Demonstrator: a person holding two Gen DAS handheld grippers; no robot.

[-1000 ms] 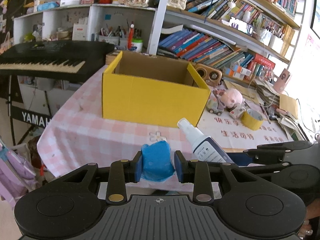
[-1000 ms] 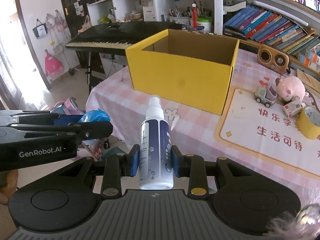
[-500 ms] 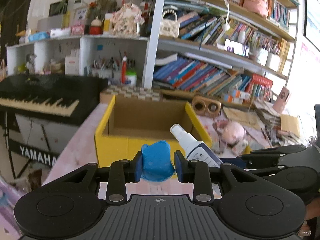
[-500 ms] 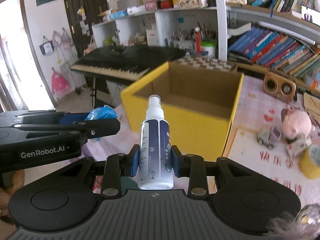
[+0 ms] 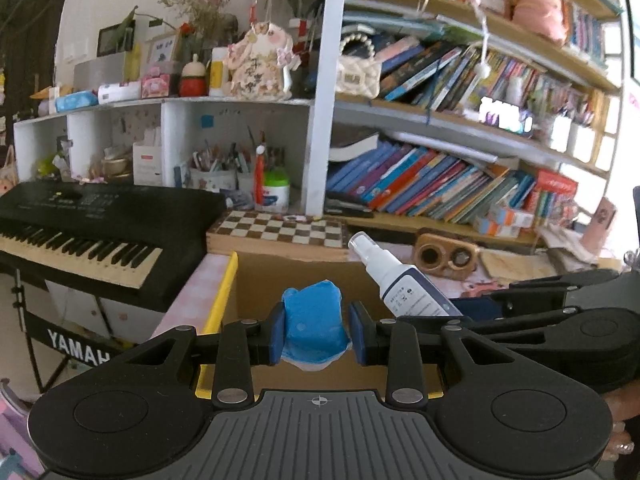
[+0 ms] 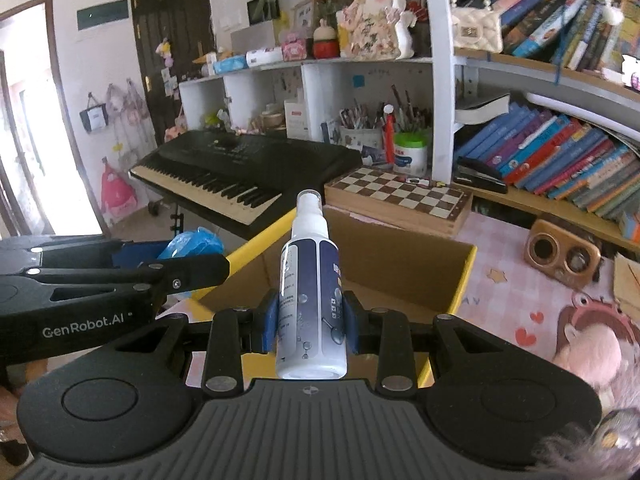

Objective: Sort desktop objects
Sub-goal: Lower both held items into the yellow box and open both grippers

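The yellow cardboard box (image 6: 404,280) sits open on the pink checked tablecloth (image 6: 508,256), below both tools. Over it, the right gripper (image 6: 310,326) is clamped on an upright white spray bottle (image 6: 310,300); just beside, the left gripper (image 5: 316,334) squeezes 1 crumpled blue packet (image 5: 314,320).

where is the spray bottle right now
The spray bottle is clamped upright in the right gripper, over the near edge of the open yellow box; the left wrist view shows it right of the blue packet.
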